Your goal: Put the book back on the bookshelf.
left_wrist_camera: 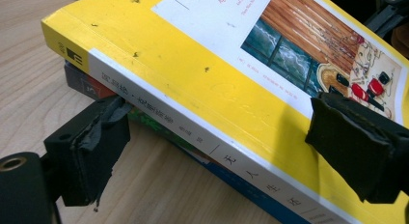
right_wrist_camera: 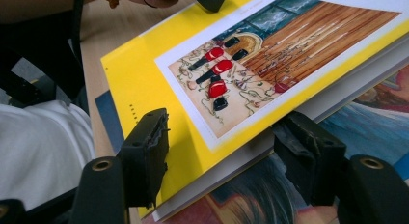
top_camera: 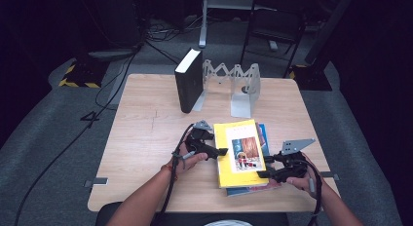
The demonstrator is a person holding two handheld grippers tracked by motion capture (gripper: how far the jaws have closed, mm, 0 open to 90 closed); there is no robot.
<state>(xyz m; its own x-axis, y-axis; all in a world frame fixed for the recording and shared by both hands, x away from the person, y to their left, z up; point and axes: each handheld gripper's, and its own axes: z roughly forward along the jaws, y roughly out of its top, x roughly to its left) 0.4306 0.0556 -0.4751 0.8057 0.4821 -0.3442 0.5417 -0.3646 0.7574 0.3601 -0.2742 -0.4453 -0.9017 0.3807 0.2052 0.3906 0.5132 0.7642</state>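
A yellow book (top_camera: 238,158) with a picture on its cover lies on top of a small stack in the right half of the table. My left gripper (top_camera: 221,151) is at its spine side. In the left gripper view one pad (left_wrist_camera: 357,151) rests on the yellow cover (left_wrist_camera: 193,55) and the other (left_wrist_camera: 96,151) sits low beside the spines of the lower books (left_wrist_camera: 87,86). My right gripper (top_camera: 263,173) is at the book's near right corner. In the right gripper view one pad (right_wrist_camera: 144,151) lies on the cover (right_wrist_camera: 140,84) and the other (right_wrist_camera: 308,151) is under the raised page edge, above a blue book (right_wrist_camera: 366,118).
A thick black book (top_camera: 189,80) stands upright at the back of the wooden table (top_camera: 146,138), leaning on a folding metal book rack (top_camera: 238,84). The person's white clothing (right_wrist_camera: 38,147) is below the near table edge.
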